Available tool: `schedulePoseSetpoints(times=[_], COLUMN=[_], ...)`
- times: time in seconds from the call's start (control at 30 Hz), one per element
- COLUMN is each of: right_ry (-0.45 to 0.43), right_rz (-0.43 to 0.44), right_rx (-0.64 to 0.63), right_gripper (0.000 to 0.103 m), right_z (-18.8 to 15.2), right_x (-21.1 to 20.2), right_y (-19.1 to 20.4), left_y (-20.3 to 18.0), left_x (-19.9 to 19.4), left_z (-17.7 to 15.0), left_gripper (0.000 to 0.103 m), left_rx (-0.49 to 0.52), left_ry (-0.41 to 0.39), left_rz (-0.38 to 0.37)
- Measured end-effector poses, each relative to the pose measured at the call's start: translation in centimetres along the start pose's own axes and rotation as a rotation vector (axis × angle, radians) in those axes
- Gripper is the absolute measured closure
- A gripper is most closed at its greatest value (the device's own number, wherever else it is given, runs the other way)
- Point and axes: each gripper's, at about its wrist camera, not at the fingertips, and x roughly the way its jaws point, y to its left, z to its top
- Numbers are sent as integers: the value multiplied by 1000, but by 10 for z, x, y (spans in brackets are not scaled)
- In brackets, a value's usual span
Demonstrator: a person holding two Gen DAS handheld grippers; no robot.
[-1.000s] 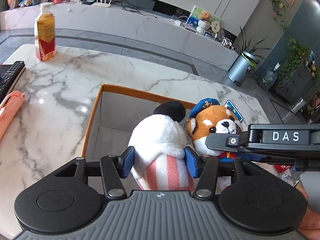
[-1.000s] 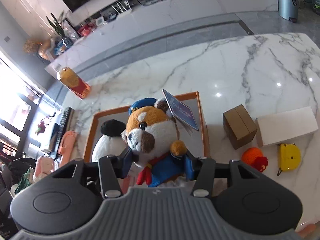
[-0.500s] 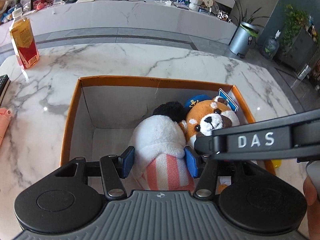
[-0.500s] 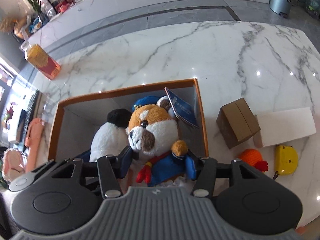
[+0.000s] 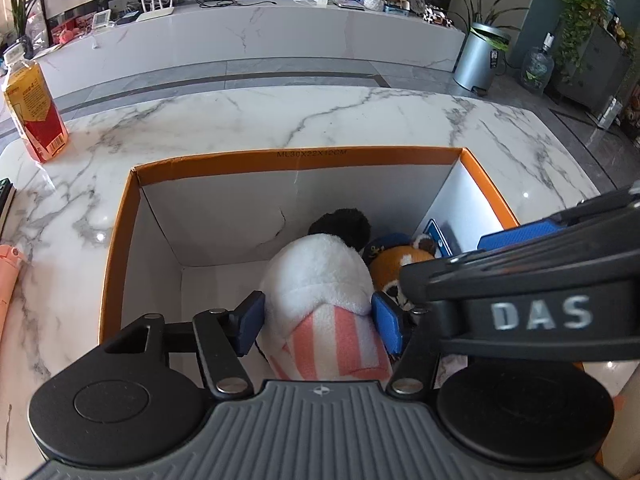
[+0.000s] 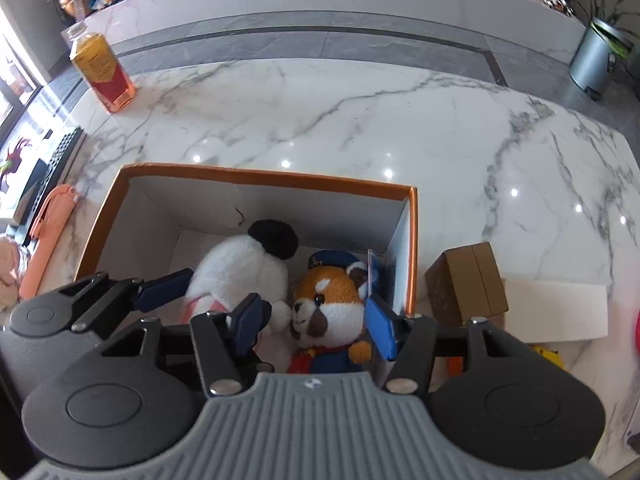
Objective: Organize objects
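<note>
An orange-rimmed cardboard box (image 5: 296, 159) (image 6: 264, 178) stands on the marble table. My left gripper (image 5: 318, 320) is shut on a white plush with a black ear and pink-striped bottom (image 5: 320, 276) (image 6: 240, 268), held low inside the box. My right gripper (image 6: 316, 324) is shut on a red panda plush in a blue cap and uniform (image 6: 332, 304) (image 5: 400, 260), also low inside the box, at its right side. The two plushes touch each other. The right gripper body (image 5: 532, 312) crosses the left wrist view and hides part of the red panda.
A juice bottle (image 5: 32, 112) (image 6: 104, 72) stands at the table's far left. A pink case (image 6: 48, 228) and a remote (image 6: 52, 164) lie at the left. Right of the box are a brown carton (image 6: 468, 284), a white block (image 6: 556, 312) and a yellow toy (image 6: 548, 354).
Both grippers have lowered their plushes from above the box rim down into the box. The cameras now look more steeply down into it.
</note>
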Motion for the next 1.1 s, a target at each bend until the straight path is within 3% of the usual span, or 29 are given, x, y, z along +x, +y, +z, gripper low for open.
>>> schedulePoseSetpoints(times=[0.17,0.4,0.57,0.7,0.87,1.1], right_ry=[-27,-56,-90,-54,-25,-24], right_rz=[18,-8,-43,-12,31,59], right_rx=[-24,-134,-137,-120,-62,-31], right_gripper=[65,67,65,66,89,93], right_z=[-10,-24,-32,-38,-42,-42], right_x=[-21,-39,-46,-41,-30,-30], right_y=[-10,-10,-19,-26,-36,-44], left_y=[1,-1,-4,-2,-4,-4], left_x=[-2,-3,2,3,11,20], left_z=[-3,-12,-19,-17,-9,-3], left_gripper=[30,27,31,35,35,33], left_rx=[1,12,28,-6,-52,-82], left_ry=[29,95,160,128,100,65], left_rz=[-16,9,45,41,-15,-33])
